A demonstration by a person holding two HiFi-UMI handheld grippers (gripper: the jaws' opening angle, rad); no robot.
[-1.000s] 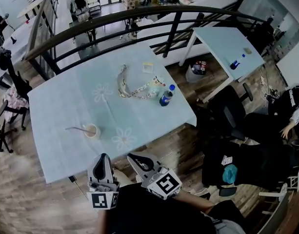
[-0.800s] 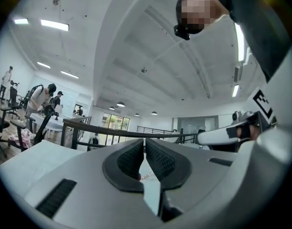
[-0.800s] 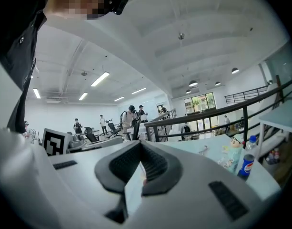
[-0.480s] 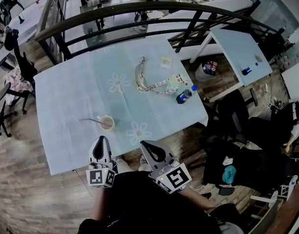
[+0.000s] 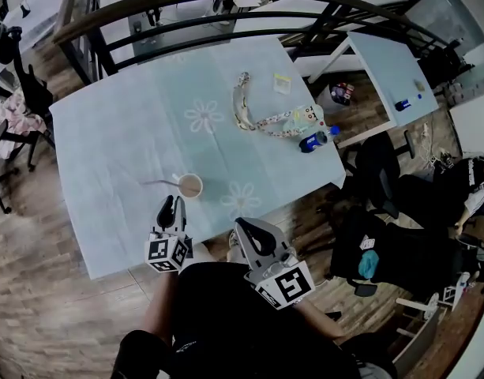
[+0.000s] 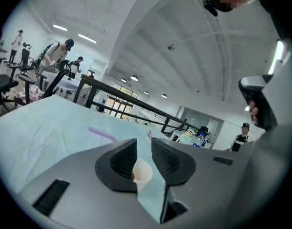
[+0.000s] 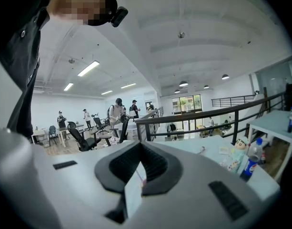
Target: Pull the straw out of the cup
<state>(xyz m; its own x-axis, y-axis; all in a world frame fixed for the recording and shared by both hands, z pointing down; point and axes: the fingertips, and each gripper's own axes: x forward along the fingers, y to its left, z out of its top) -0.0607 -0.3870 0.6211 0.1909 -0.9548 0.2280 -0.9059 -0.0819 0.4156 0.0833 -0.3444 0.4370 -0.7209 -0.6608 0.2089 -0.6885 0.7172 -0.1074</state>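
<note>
A paper cup (image 5: 189, 185) stands on the tabletop (image 5: 131, 133), its purple straw (image 5: 156, 183) still in and leaning left. Just below the cup, the left tongs (image 5: 175, 204) are opening, gripping nothing. To its lower right, the right tongs (image 5: 241, 224) are closed and empty.

Bright, even light from ceiling strips (image 7: 88, 68); soft shadows; heavy fisheye curving and dark corners

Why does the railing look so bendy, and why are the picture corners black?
Head view: the wide-angle lens bends the railing and the table edges. Left gripper view and right gripper view: the same round lens leaves black corners; ceiling lights show as bright streaks.
</note>
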